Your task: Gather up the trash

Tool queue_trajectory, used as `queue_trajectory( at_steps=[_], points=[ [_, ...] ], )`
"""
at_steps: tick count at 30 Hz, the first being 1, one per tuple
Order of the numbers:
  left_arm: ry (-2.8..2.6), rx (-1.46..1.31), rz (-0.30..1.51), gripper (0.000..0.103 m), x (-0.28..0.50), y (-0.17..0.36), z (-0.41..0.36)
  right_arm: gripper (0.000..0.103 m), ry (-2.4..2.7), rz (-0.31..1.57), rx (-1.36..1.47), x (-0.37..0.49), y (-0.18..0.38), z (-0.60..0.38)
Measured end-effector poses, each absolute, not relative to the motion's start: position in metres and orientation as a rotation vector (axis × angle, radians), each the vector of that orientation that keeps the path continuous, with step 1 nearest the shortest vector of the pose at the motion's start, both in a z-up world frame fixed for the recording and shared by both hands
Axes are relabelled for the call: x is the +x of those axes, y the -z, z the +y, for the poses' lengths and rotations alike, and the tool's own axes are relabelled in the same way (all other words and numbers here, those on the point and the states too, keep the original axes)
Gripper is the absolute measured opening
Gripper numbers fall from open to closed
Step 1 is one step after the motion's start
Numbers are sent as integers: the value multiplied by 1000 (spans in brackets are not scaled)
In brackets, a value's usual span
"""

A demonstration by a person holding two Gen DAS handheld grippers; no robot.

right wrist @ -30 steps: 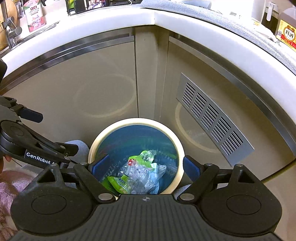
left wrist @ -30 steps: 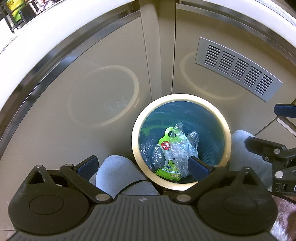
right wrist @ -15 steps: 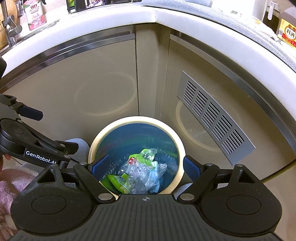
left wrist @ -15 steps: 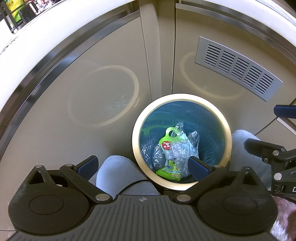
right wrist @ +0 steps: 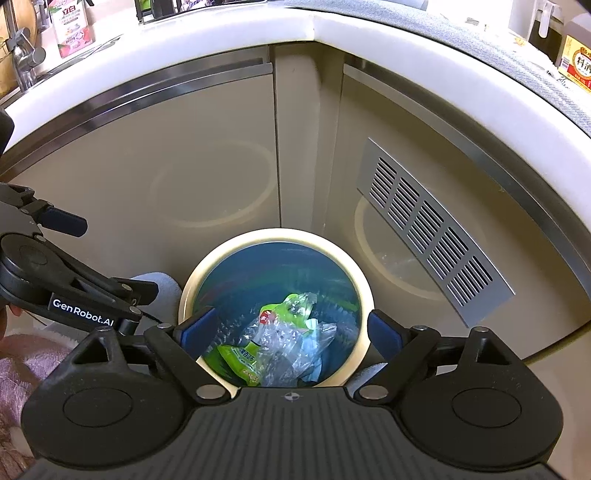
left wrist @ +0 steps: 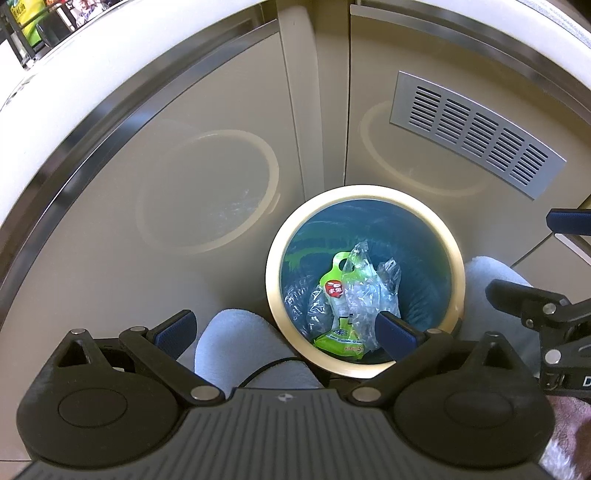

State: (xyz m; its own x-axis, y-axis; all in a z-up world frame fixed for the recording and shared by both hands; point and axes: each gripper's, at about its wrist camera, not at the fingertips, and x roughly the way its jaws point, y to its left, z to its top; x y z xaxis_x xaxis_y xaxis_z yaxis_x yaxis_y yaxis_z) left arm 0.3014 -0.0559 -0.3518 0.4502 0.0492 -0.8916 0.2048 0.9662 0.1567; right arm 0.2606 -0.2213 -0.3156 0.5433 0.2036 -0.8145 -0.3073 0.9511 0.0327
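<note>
A round bin with a cream rim and a blue liner stands on the floor in the corner of the cabinets. Inside lie a green snack packet and crumpled clear plastic. My left gripper hangs above the bin's left edge, open, with nothing between its fingers. My right gripper is held over the bin's mouth, open and empty. Each gripper shows at the side of the other's view: left gripper, right gripper.
Beige cabinet doors meet at a corner post behind the bin, under a white counter edge. A metal vent grille is set in the right door. Pale blue slippers flank the bin. Bottles and cartons stand on the counter.
</note>
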Motion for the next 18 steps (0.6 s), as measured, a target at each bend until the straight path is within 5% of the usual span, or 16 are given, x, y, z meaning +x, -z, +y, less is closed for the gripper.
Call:
queue_trajectory(
  at_steps=[18],
  points=[
    [86,295,1069,103,303,338,-59,91,-296,926,-75,262,313,-236]
  ],
)
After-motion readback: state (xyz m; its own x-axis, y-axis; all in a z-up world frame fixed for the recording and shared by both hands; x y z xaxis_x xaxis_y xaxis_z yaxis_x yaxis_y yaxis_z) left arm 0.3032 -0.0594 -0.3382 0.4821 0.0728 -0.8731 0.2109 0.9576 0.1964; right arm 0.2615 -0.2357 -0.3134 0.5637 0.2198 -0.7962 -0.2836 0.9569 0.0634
